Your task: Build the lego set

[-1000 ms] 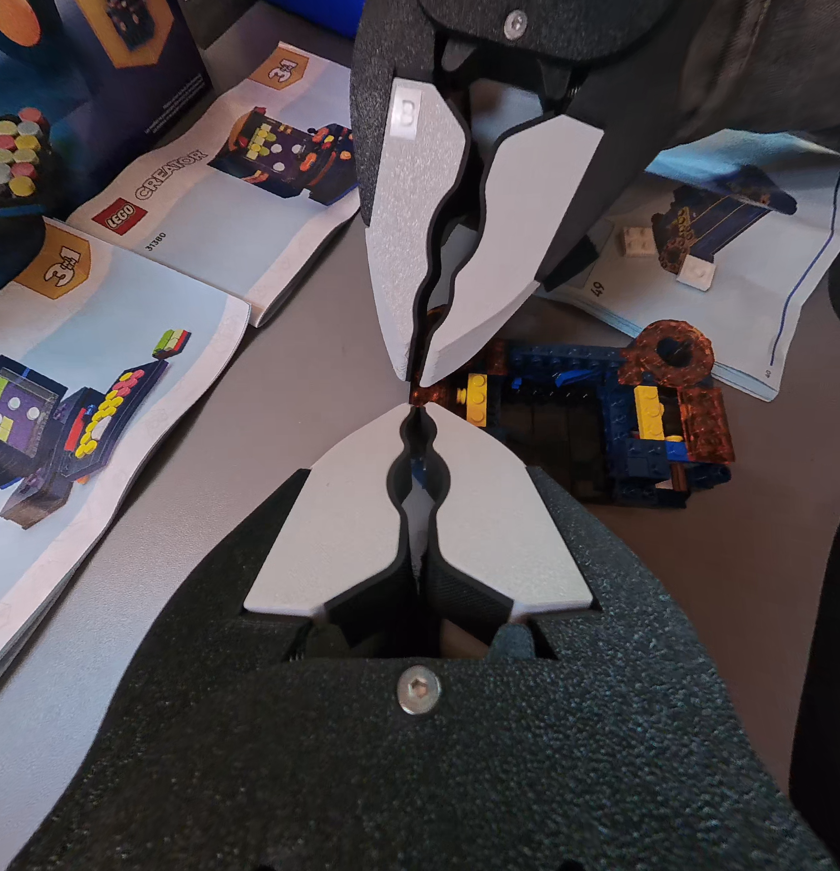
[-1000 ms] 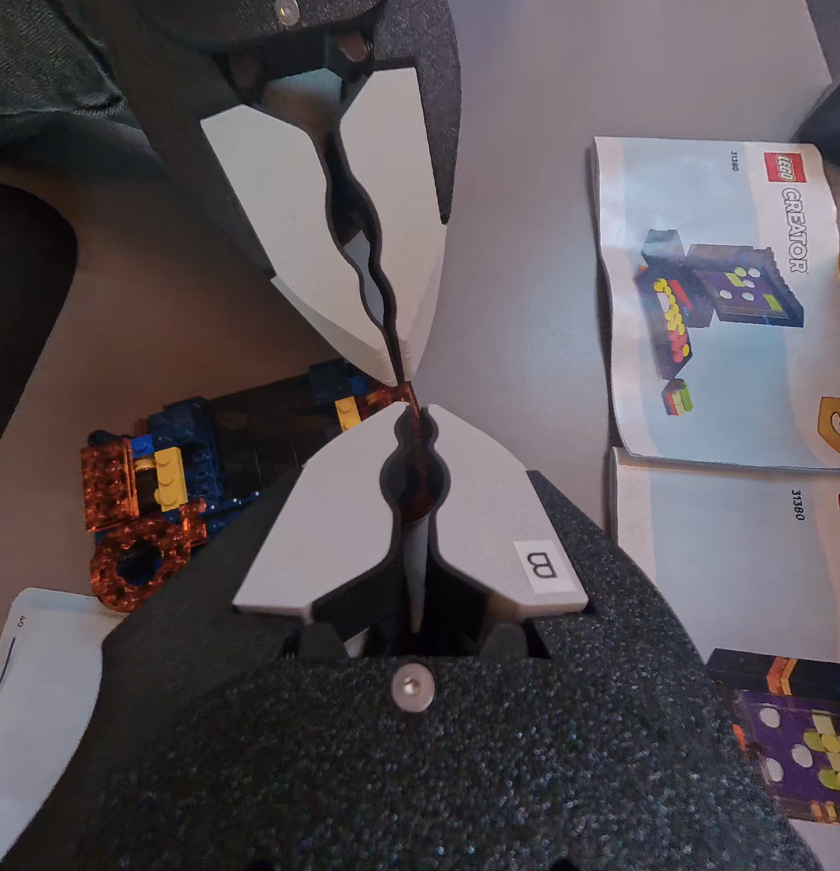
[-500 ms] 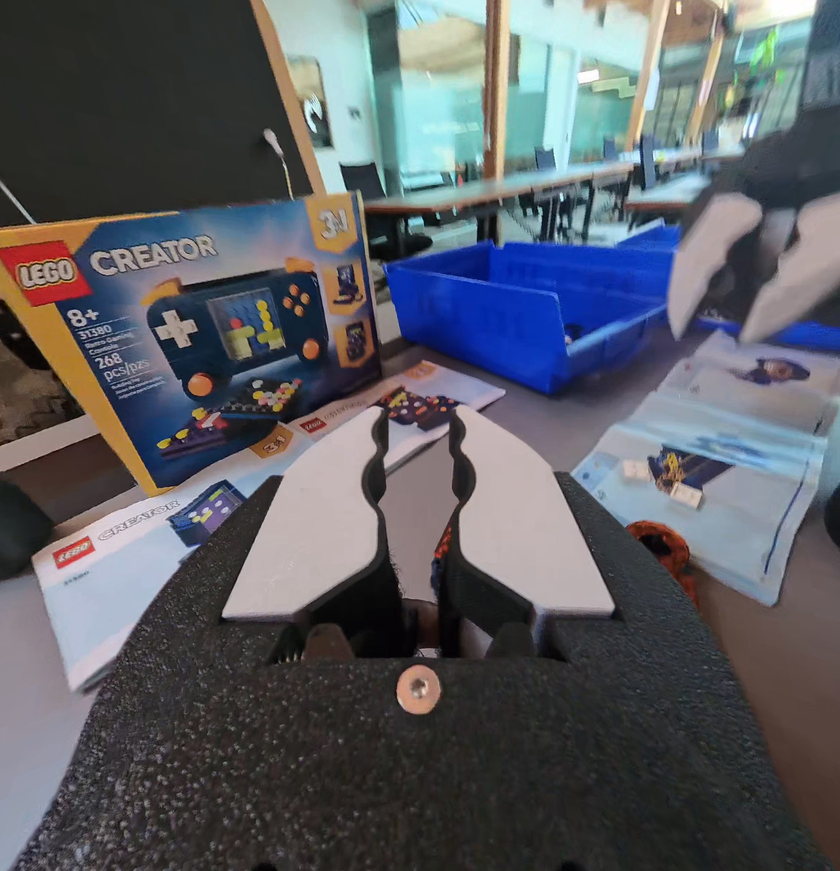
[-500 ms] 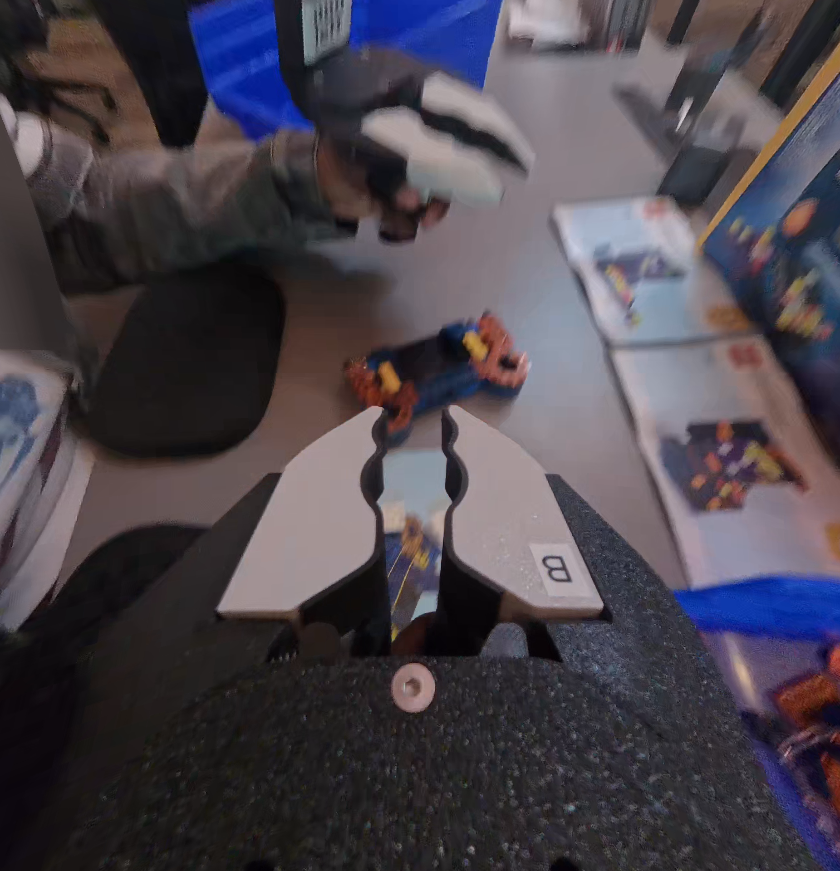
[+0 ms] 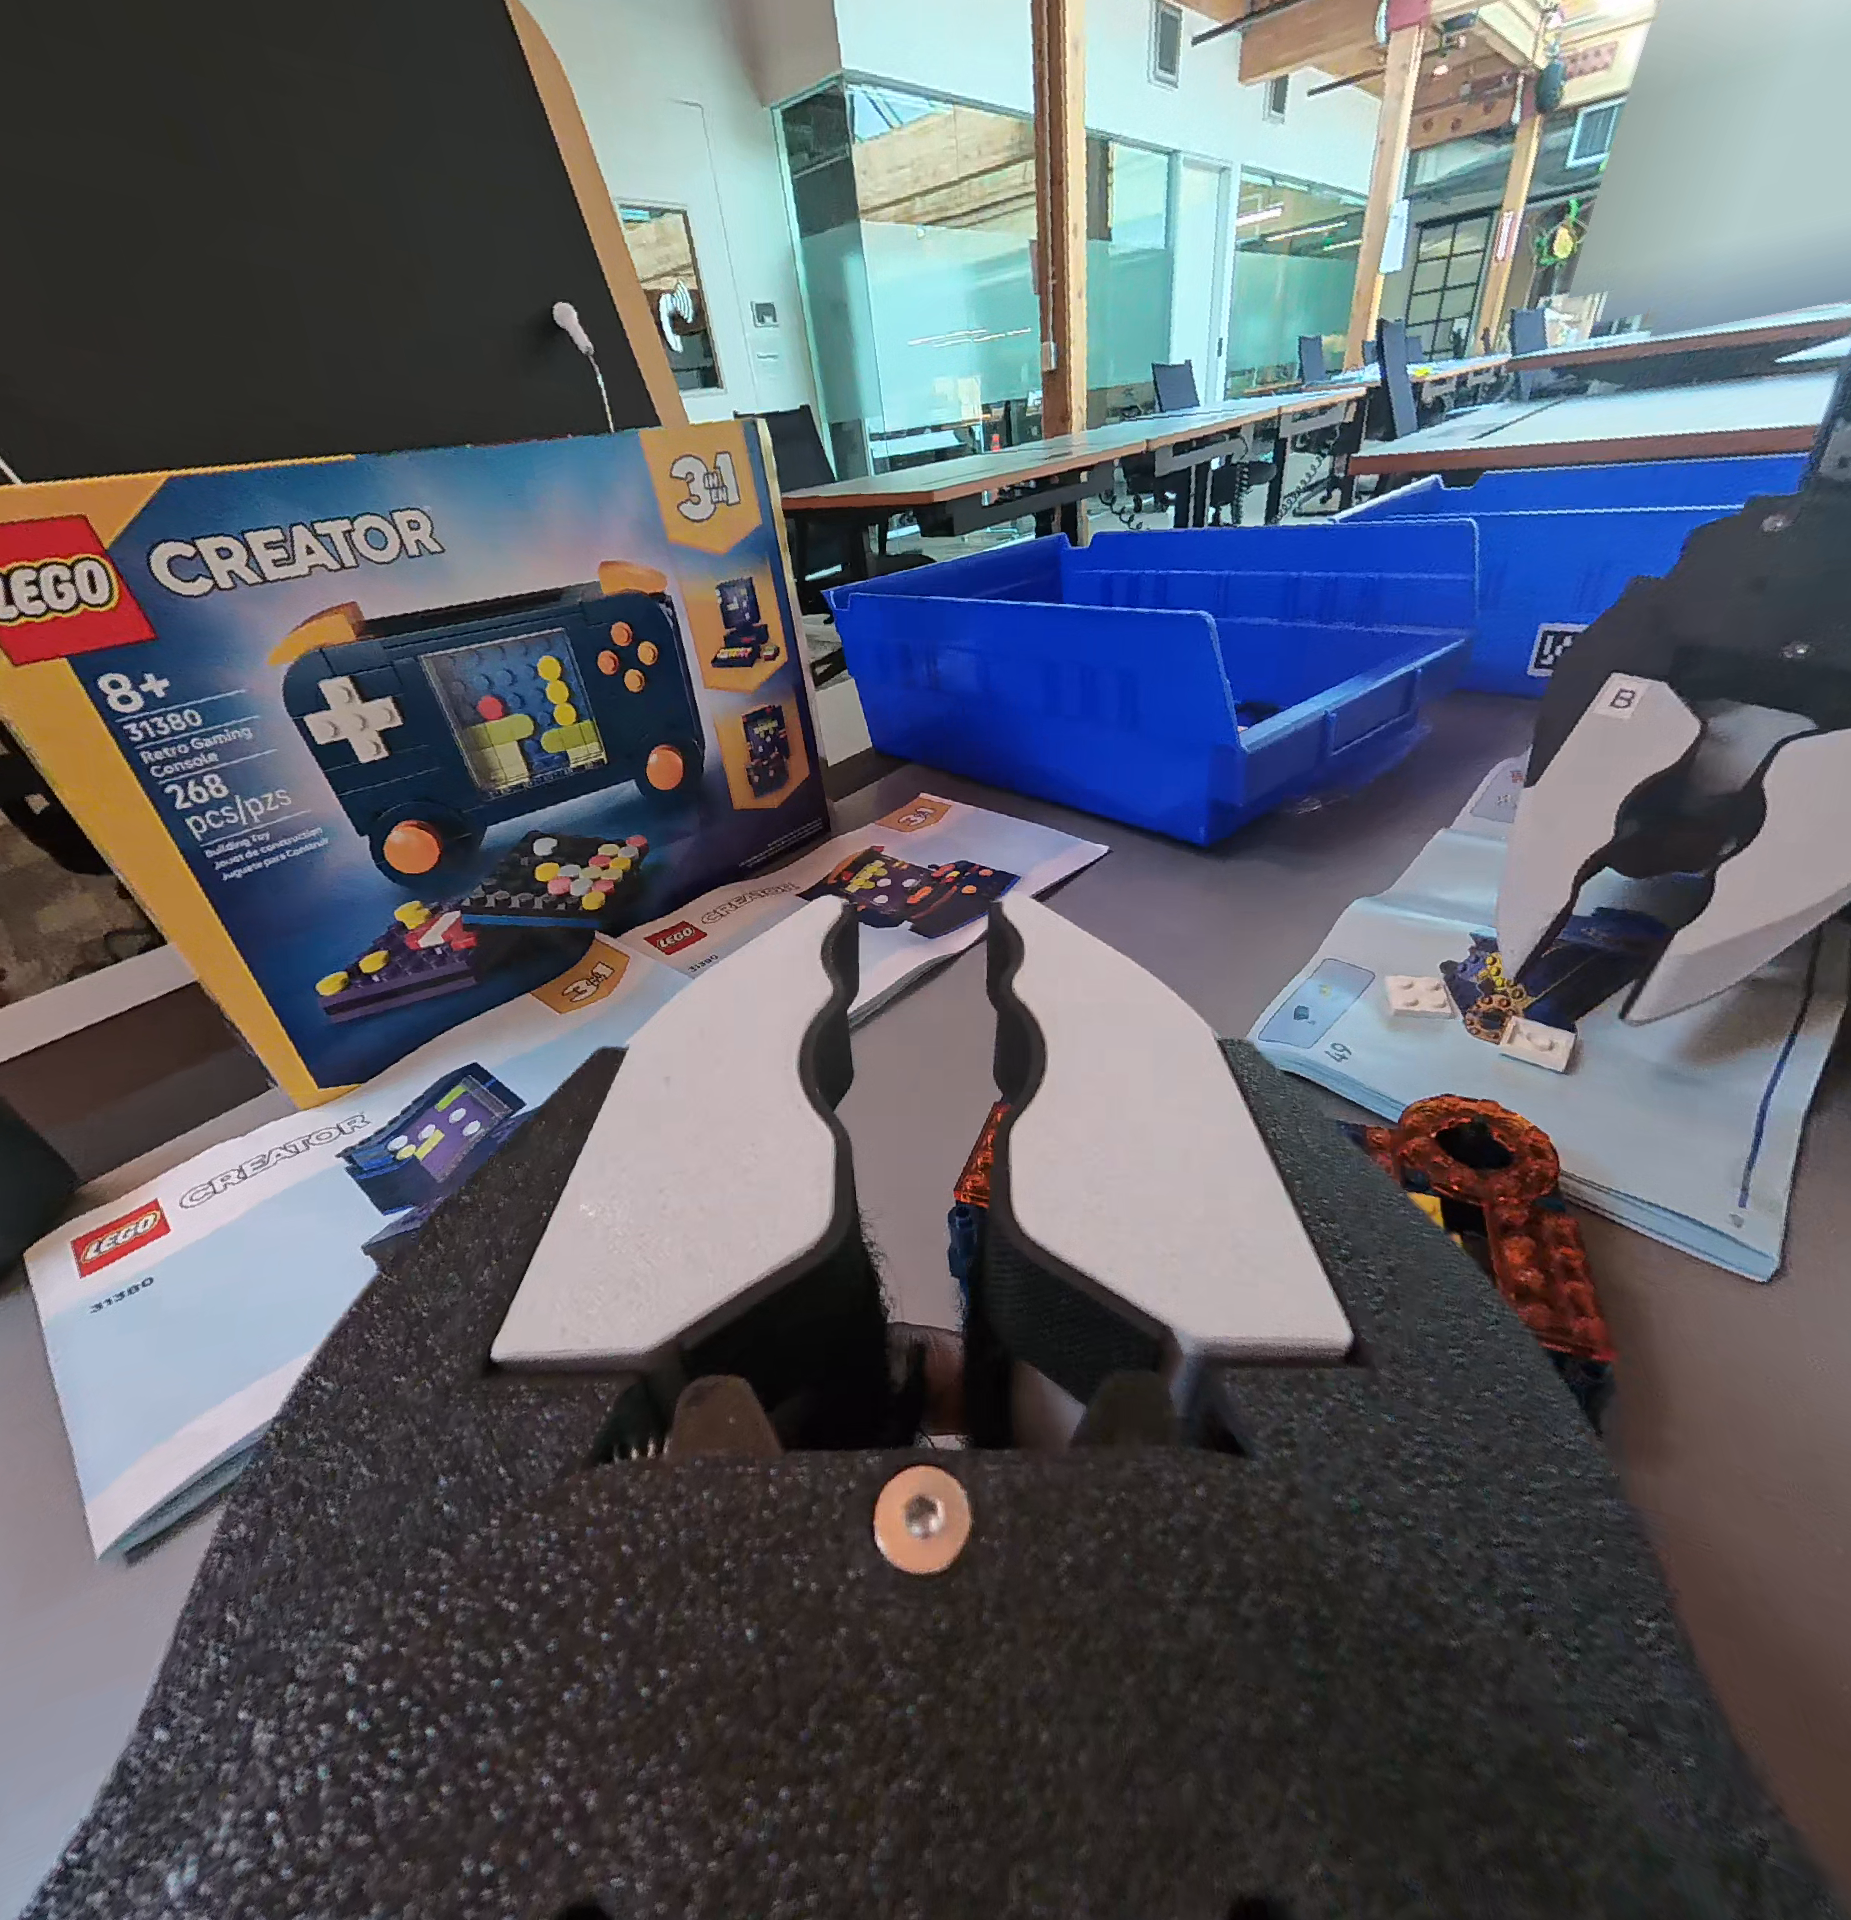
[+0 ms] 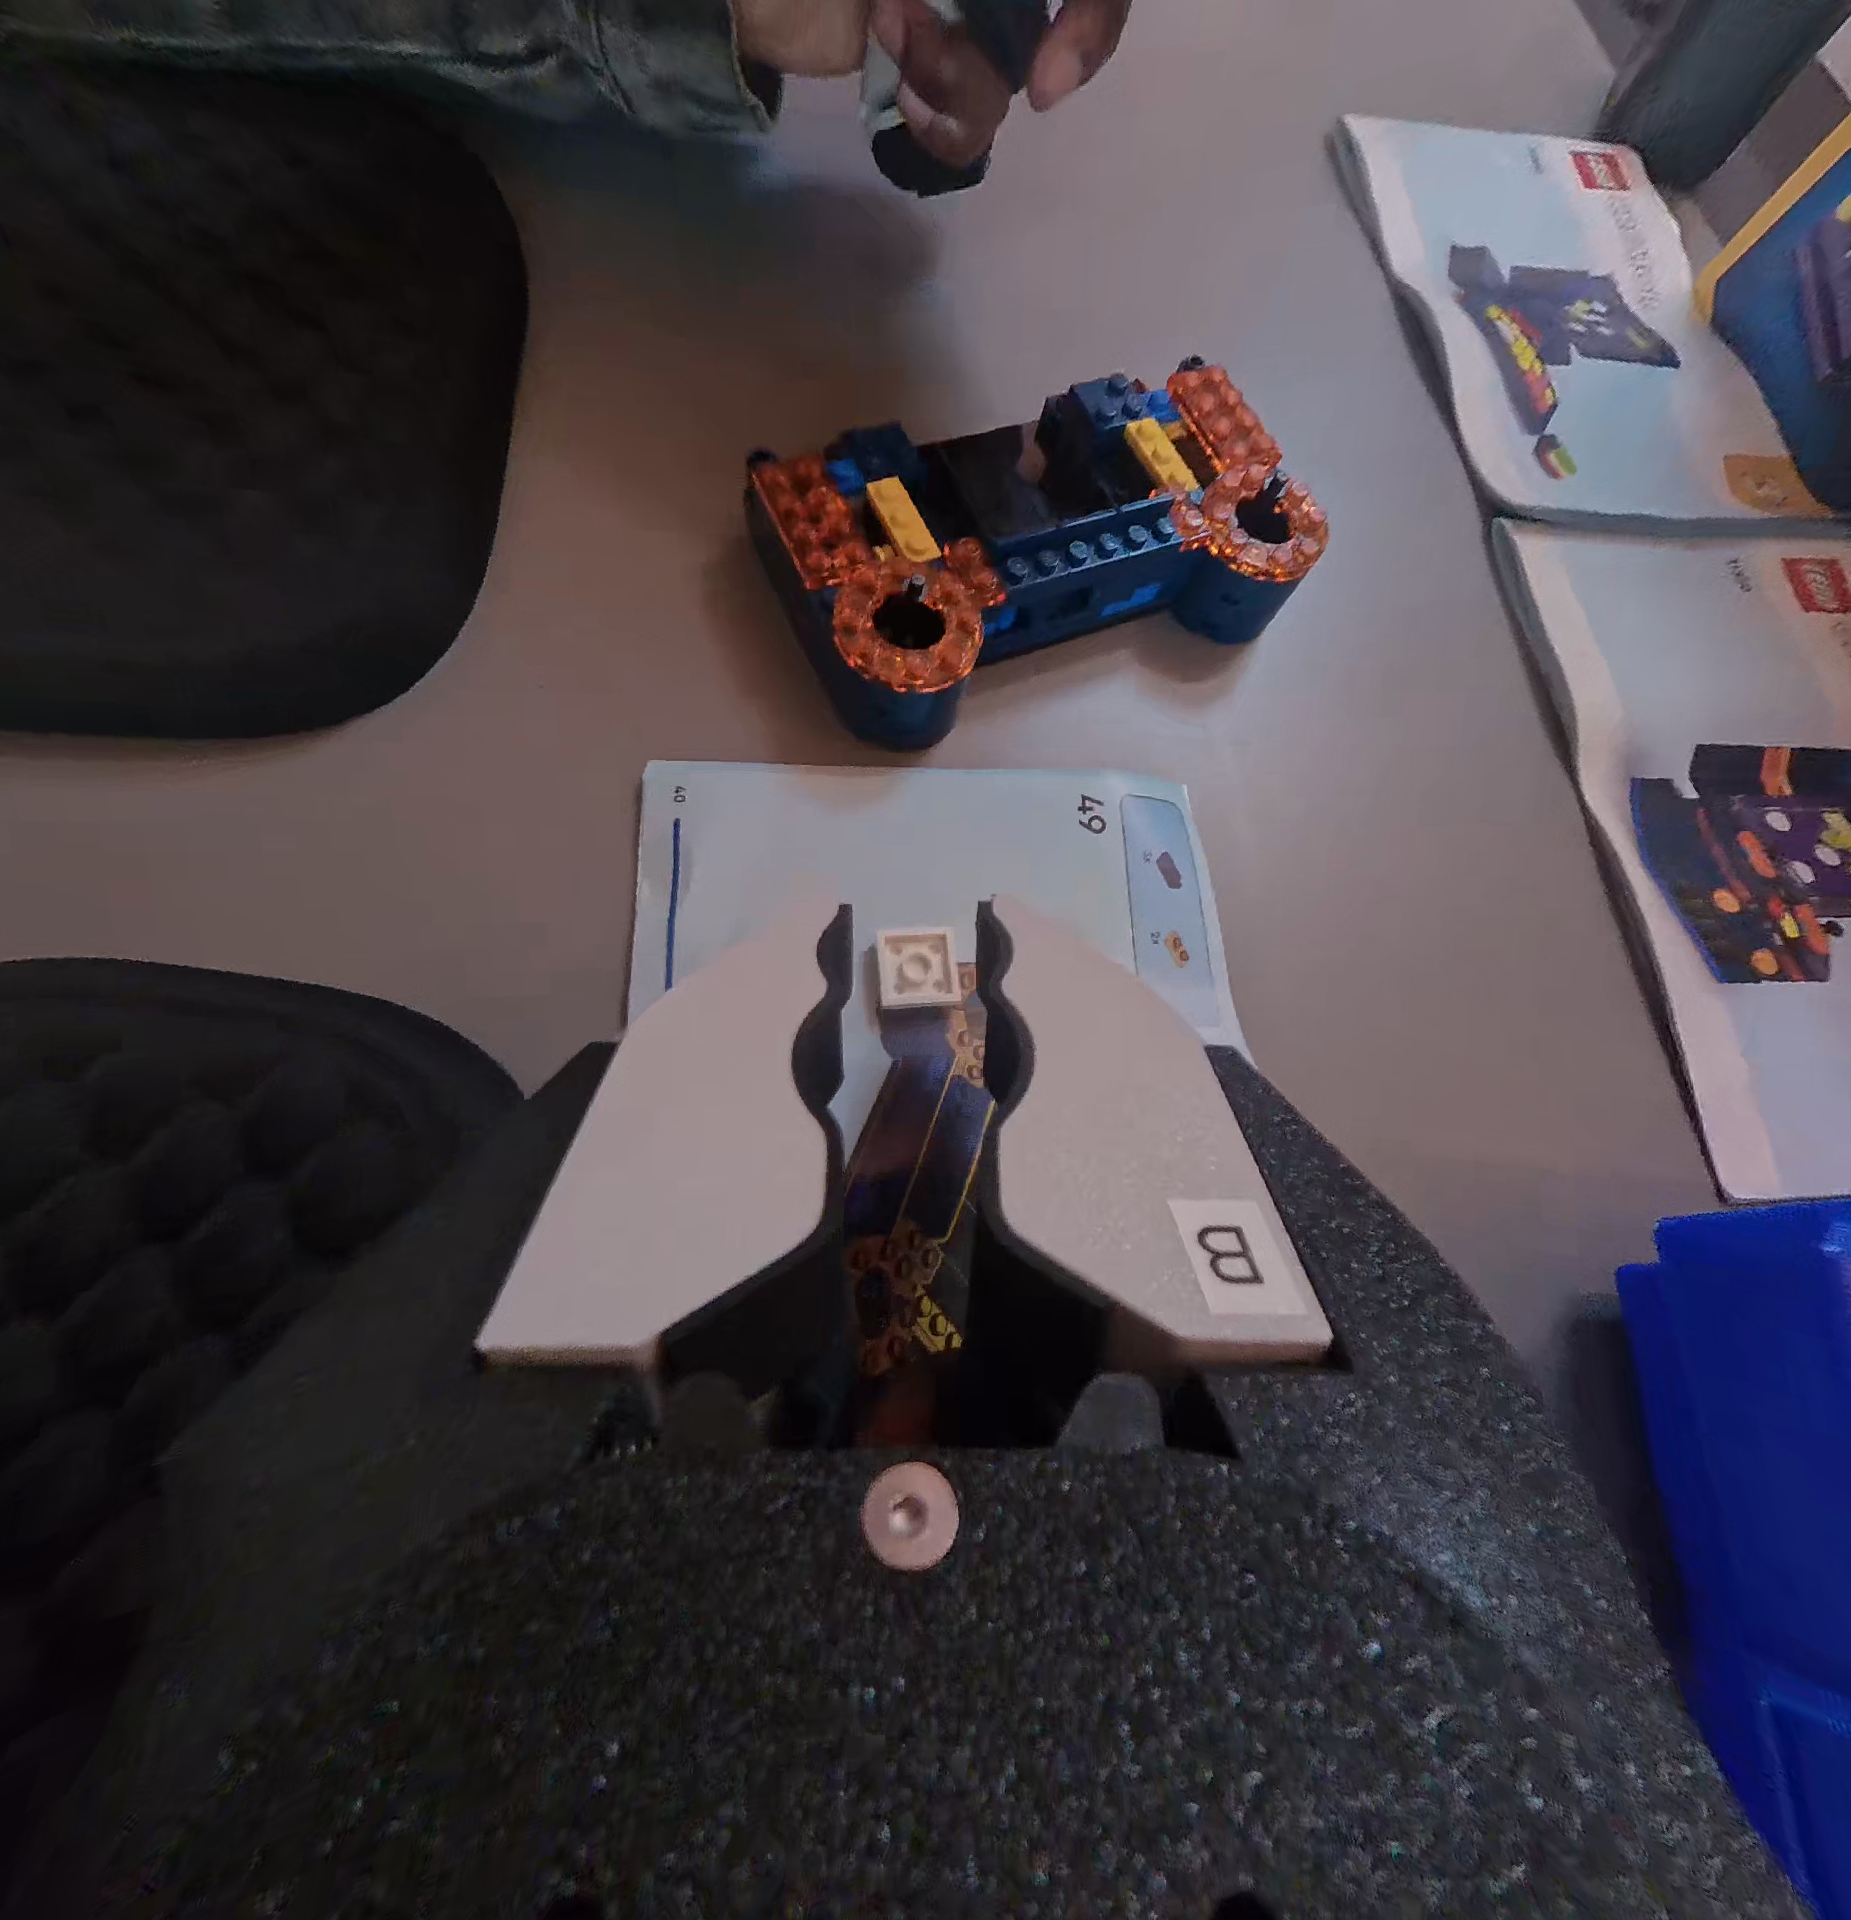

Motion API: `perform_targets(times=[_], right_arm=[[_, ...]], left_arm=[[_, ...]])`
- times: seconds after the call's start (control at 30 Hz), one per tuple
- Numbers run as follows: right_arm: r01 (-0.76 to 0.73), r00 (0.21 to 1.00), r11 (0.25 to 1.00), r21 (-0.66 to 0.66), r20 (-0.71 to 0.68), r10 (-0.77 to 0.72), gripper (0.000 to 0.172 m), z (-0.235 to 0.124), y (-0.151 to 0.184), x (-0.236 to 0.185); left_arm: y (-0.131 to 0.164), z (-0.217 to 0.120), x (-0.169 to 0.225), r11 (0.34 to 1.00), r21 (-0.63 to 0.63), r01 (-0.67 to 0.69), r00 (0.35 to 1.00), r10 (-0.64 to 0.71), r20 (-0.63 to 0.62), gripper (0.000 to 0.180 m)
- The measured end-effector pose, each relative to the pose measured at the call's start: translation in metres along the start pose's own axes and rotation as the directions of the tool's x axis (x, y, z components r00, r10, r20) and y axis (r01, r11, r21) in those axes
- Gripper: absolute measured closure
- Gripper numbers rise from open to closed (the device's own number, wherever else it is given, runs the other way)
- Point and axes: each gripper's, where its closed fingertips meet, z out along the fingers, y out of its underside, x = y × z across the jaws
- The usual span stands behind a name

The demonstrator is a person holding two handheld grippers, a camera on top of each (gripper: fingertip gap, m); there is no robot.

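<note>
My left gripper (image 5: 921,920) is open and holds nothing, raised a little above the grey table. The dark blue brick model with clear orange rings (image 5: 1466,1153) lies just below and to the right of it, partly hidden by the gripper body. My right gripper (image 6: 916,920) is open over an open instruction booklet (image 6: 900,842). A small white square plate (image 6: 916,968) lies on the page between its fingers, with a gap on each side. The left wrist view shows this gripper (image 5: 1575,992) tips-down by two white plates (image 5: 1420,994). The model (image 6: 1025,540) sits beyond the booklet.
A toy box (image 5: 381,727) stands at the back left with closed booklets (image 5: 204,1299) before it. Blue bins (image 5: 1139,665) stand at the back. Black padded cushions (image 6: 204,416) lie left of the model. A person's hand (image 6: 952,83) is beyond it. Another blue bin (image 6: 1773,1507) is at right. Tip to tip, the grippers are about 20 cm apart.
Both grippers were shut, tip to tip at the model's orange part. Both have opened and drawn away; the left rose and levelled, the right moved over the booklet and the white plate.
</note>
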Motion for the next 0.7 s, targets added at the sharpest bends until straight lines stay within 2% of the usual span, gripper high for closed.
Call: perform_targets(times=[0.13, 0.2, 0.23, 0.3, 0.37, 0.43, 0.5, 0.57, 0.63, 0.7], right_arm=[[0.013, 1.000, 0.994, -0.104, 0.029, -0.010, 0.151, 0.013, 0.018, -0.007], [0.012, 1.000, 0.994, -0.108, 0.006, -0.011, 0.163, 0.014, 0.018, -0.004], [-0.001, 1.000, 0.994, -0.110, 0.010, 0.002, 0.163, 0.013, 0.018, -0.004], [-0.047, 0.999, 0.996, -0.074, 0.011, 0.048, 0.167, 0.009, 0.015, -0.001], [-0.140, 0.990, 0.987, 0.082, 0.020, 0.139, 0.167, -0.007, -0.004, 0.007], [-0.274, 0.961, 0.919, 0.285, 0.040, 0.274, 0.167, -0.038, -0.025, 0.026], [-0.397, 0.907, 0.783, 0.479, 0.072, 0.416, 0.167, -0.078, -0.036, 0.050], [-0.446, 0.859, 0.640, 0.626, 0.098, 0.503, 0.167, -0.115, -0.038, 0.070], [-0.442, 0.846, 0.550, 0.709, 0.125, 0.519, 0.167, -0.140, -0.040, 0.076], [-0.465, 0.825, 0.494, 0.735, 0.157, 0.543, 0.167, -0.146, -0.040, 0.079]], left_arm=[[0.001, 0.001, 0.006, 0.999, -0.004, -0.048, 0.999, 0.048, -0.021, 0.157], [-0.001, 0.001, 0.012, 0.997, 0.003, -0.081, 0.996, 0.082, -0.043, 0.156], [-0.002, 0.002, 0.016, 0.995, 0.008, -0.095, 0.994, 0.096, -0.060, 0.156], [-0.007, 0.001, 0.024, 0.992, 0.024, -0.122, 0.988, 0.124, -0.094, 0.154], [-0.017, 0.000, 0.032, 0.985, 0.061, -0.160, 0.980, 0.166, -0.111, 0.153], [-0.025, -0.002, 0.039, 0.974, 0.091, -0.206, 0.969, 0.216, -0.116, 0.154], [-0.029, -0.002, 0.044, 0.965, 0.103, -0.241, 0.961, 0.253, -0.116, 0.154], [-0.029, -0.001, 0.050, 0.963, 0.103, -0.247, 0.956, 0.260, -0.137, 0.154], [-0.026, 0.001, 0.056, 0.962, 0.097, -0.255, 0.950, 0.268, -0.158, 0.153], [-0.023, 0.003, 0.063, 0.959, 0.089, -0.268, 0.942, 0.280, -0.186, 0.152]])
